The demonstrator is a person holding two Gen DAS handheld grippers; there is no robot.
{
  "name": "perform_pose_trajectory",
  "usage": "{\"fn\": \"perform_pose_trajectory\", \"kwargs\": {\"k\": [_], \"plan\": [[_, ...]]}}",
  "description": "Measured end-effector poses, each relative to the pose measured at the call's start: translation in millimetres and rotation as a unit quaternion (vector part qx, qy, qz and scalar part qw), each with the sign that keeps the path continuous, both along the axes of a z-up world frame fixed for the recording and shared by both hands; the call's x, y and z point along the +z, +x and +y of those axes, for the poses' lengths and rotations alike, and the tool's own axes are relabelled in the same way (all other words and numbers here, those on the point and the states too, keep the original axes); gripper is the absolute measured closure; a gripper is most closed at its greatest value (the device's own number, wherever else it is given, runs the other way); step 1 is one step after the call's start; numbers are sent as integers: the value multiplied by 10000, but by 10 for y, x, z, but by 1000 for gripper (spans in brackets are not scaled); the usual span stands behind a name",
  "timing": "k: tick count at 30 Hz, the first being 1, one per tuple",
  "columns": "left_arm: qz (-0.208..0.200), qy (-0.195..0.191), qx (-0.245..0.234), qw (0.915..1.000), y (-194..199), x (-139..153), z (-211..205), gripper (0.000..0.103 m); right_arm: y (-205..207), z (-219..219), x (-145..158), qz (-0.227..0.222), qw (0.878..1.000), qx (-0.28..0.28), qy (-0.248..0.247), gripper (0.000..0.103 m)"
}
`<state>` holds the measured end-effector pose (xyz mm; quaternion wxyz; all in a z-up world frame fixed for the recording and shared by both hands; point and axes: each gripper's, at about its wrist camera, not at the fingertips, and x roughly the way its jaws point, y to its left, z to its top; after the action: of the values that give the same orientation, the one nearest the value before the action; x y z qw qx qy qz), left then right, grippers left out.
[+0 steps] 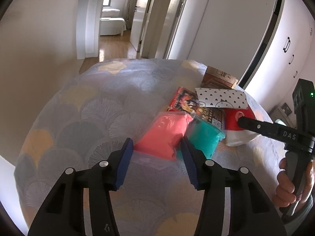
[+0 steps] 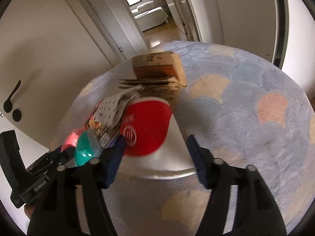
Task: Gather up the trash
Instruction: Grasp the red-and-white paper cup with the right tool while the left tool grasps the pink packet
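With both sets of jaws apart, left gripper (image 1: 157,147) brackets the pink packet (image 1: 165,135) on the bedspread (image 1: 88,108); right gripper (image 2: 155,149) straddles the red-and-white paper cup (image 2: 149,125). Packet looks soft, light, crinkly: pinch mid-body. Cup likely crushes: grip gently near the rim.

The left claw (image 1: 157,147) gapes around a pink packet (image 1: 164,135) lying on the patterned bedspread (image 1: 78,108).

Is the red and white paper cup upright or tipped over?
Tipped over: the red and white paper cup lies on its side on the patterned bedspread.
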<state>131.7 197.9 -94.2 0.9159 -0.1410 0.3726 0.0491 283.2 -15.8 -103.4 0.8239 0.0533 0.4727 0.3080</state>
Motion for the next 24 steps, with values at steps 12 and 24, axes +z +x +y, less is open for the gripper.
{"fn": "perform_pose_trajectory", "kwargs": {"k": [12, 24], "plan": [[-234, -182, -38, 9996, -136, 65, -13, 65, -298, -170, 319, -322, 9992, -96, 231, 77], [-721, -345, -566, 9952, -376, 487, -459, 67, -668, -707, 700, -795, 9949, -604, 162, 77]]}}
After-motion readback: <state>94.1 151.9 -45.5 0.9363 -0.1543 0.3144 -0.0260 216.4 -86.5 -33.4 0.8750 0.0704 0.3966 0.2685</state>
